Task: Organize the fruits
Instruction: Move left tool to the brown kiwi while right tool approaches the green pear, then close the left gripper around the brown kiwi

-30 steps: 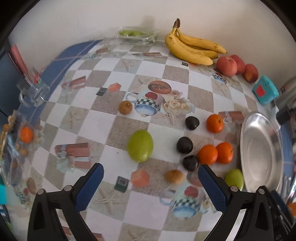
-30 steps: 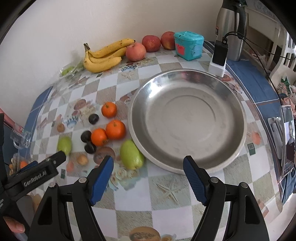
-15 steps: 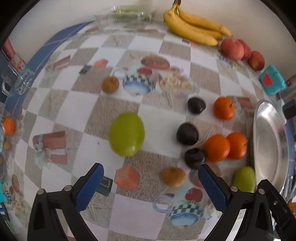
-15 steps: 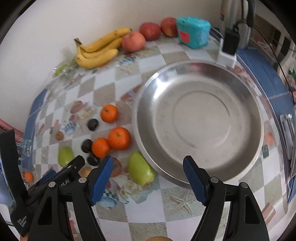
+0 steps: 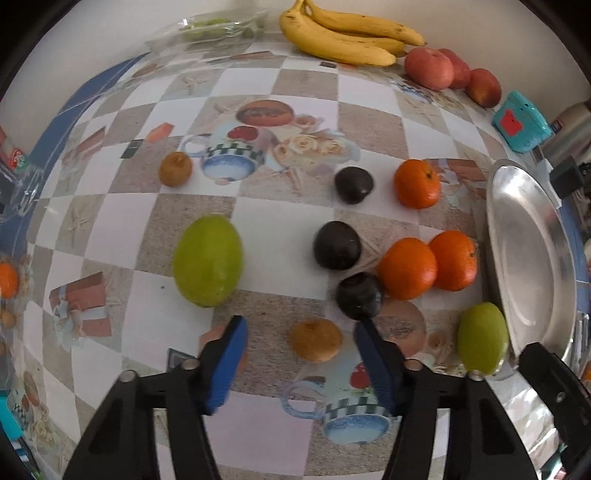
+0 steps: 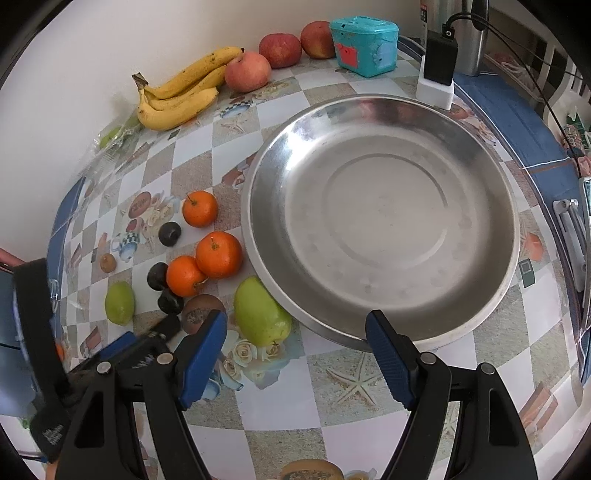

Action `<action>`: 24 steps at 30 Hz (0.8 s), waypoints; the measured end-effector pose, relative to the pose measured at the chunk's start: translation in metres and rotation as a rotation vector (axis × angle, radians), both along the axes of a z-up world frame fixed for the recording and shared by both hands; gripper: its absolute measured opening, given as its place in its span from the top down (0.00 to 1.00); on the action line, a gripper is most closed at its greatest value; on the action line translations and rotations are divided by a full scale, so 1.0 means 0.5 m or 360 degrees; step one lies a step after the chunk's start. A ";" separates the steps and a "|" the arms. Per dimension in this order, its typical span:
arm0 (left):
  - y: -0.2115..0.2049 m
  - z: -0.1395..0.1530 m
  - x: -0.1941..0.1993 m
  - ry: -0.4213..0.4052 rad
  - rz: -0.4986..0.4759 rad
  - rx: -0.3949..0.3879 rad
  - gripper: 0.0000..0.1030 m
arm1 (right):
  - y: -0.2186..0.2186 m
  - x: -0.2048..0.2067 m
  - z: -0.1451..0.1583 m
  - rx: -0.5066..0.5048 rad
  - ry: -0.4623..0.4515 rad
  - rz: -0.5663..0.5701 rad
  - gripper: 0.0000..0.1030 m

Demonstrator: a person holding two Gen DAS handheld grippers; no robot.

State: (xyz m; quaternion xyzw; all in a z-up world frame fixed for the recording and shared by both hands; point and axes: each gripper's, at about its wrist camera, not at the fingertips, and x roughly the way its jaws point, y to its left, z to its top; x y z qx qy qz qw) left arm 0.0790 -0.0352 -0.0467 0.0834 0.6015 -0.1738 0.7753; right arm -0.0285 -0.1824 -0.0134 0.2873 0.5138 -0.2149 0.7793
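Note:
My left gripper (image 5: pixel 299 332) is open, low over the table, with a small brown fruit (image 5: pixel 316 339) between its blue fingers, not touching them. Around it lie a big green fruit (image 5: pixel 207 260), three dark plums (image 5: pixel 338 244), three oranges (image 5: pixel 406 267) and a second green fruit (image 5: pixel 482 338). The steel plate (image 6: pixel 384 328) is empty. My right gripper (image 6: pixel 295 336) is open and empty, above the plate's near rim. The green fruit (image 6: pixel 260 312) lies just left of it. The left gripper (image 6: pixel 155 338) shows at the lower left.
Bananas (image 6: pixel 177 96) and three red apples (image 6: pixel 247 70) lie at the back by the wall. A teal box (image 6: pixel 364 46), a charger (image 6: pixel 439 66) and a steel flask stand behind the plate. A bagged green item (image 5: pixel 218 27) is at the far back.
My left gripper has moved forward and down toward the fruits, and its fingers have closed in around the small brown fruit. My right gripper has shifted slightly and stays open.

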 end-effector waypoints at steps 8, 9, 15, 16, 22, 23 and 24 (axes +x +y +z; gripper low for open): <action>-0.029 0.007 0.001 0.0023 -0.0022 -0.0055 0.61 | 0.030 -0.007 -0.009 0.0031 0.0023 0.0074 0.23; -0.022 0.006 0.002 0.0027 -0.0024 -0.0061 0.62 | 0.034 -0.007 -0.010 0.0016 0.0047 0.0077 0.23; -0.018 0.002 0.002 0.0038 -0.0038 -0.0078 0.67 | 0.045 -0.032 -0.030 0.0158 0.0062 0.0081 0.23; -0.013 0.004 0.002 0.0040 -0.0038 -0.0081 0.67 | 0.044 -0.028 -0.038 0.0160 0.0082 0.0080 0.23; -0.001 0.003 0.003 0.0059 -0.0020 -0.0108 0.67 | 0.021 -0.014 -0.052 0.0102 0.0088 0.0029 0.23; 0.000 0.003 0.003 0.0061 -0.0021 -0.0110 0.67 | 0.020 -0.012 -0.052 0.0108 0.0077 0.0025 0.23; 0.002 0.003 0.003 0.0063 -0.0020 -0.0111 0.67 | 0.018 -0.010 -0.053 0.0115 0.0064 0.0025 0.23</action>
